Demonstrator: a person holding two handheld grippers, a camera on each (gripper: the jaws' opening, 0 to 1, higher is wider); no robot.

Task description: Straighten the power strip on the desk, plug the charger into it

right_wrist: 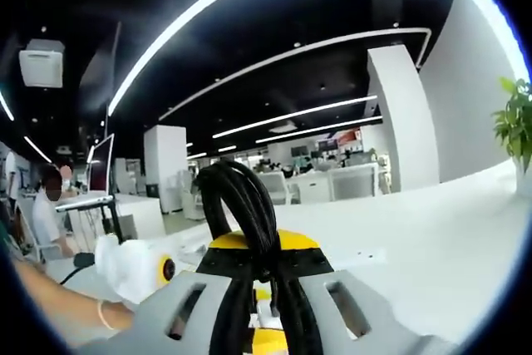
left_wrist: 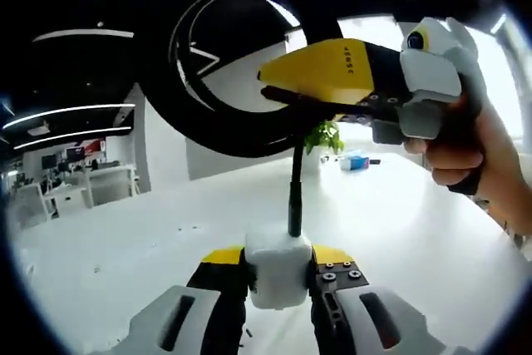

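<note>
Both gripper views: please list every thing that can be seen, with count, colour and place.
charger: one, white, clamped between the left gripper's jaws.
cable: one, black, rising from the charger up to the right gripper; bundled loops held in the right gripper's jaws.
desk: one, white, under both grippers.
plant: one, green, far on the desk.
box: one, blue and white, beside the plant.
monitor: one, left side of the right gripper view.
left gripper: yellow, black and grey, shut on the charger.
right gripper: yellow and black, shut on the cable.
hand: one, holding the right gripper.
</note>
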